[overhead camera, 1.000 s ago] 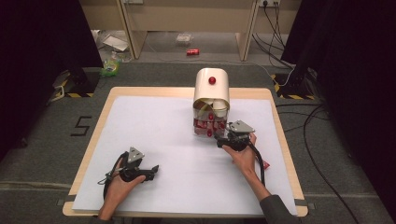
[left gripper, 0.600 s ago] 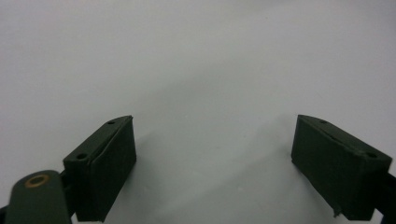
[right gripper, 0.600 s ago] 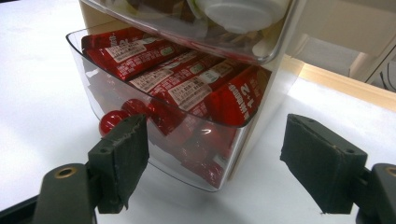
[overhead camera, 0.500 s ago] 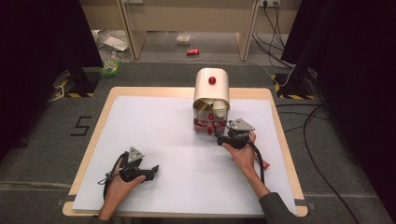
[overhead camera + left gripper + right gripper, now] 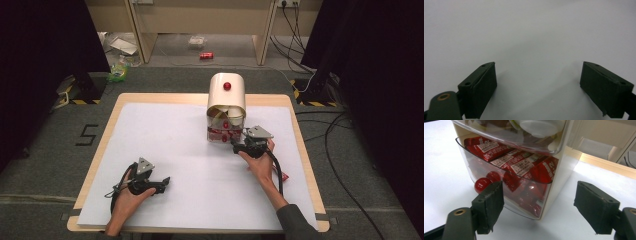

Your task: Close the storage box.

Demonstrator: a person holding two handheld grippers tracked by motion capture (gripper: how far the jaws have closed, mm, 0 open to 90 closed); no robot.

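Just ahead of right claw (image 5: 537, 207), snack-filled clear drawer (image 5: 509, 175), jaws spread

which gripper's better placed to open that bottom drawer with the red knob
Right. The right gripper sits open just before the drawer, its red knob by one jaw. The left gripper rests far off on bare table.

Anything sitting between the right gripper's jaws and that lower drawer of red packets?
Nothing: in the right gripper view, the open right gripper faces the clear lower drawer of red packets over bare white table cover.
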